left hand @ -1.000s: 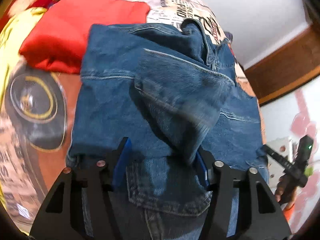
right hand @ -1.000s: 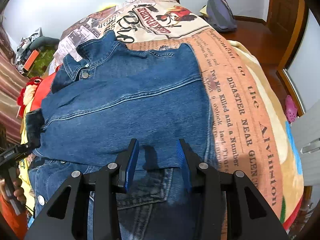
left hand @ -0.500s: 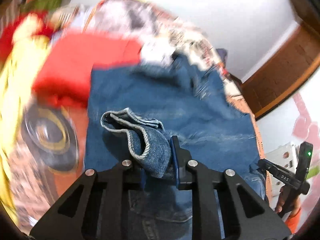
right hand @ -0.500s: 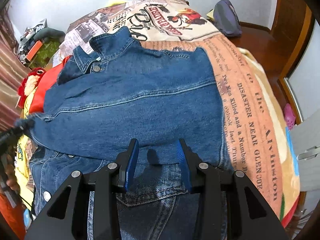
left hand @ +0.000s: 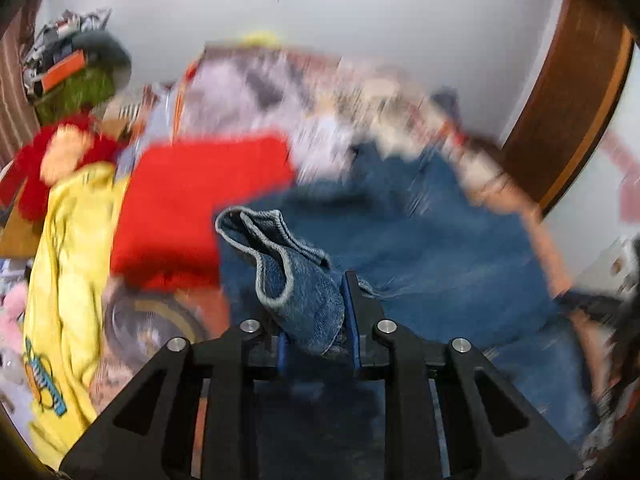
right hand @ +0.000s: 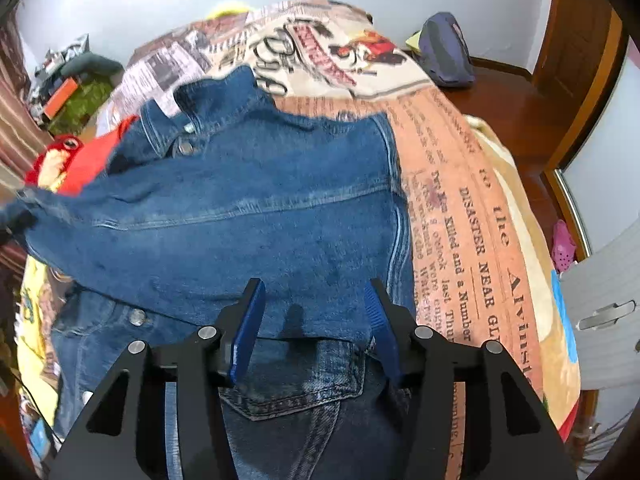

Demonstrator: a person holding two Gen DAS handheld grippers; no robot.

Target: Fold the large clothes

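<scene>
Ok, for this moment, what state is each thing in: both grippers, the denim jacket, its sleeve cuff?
left gripper: shut on the sleeve cuff.
right gripper: open, holding nothing.
denim jacket: spread on the bed, collar buttoned.
sleeve cuff: lifted, bunched between the fingers.

Left wrist view: from behind left gripper (left hand: 316,312), high over denim jacket (left hand: 420,248), facing across bed toward white wall; background motion-blurred, red garment (left hand: 200,200) left of jacket.
Right wrist view: from behind right gripper (right hand: 316,320), close above denim jacket (right hand: 248,216), facing same wall along newspaper-print blanket (right hand: 460,184).
Shared: jacket, red garment (right hand: 96,152), blanket, wall.
</scene>
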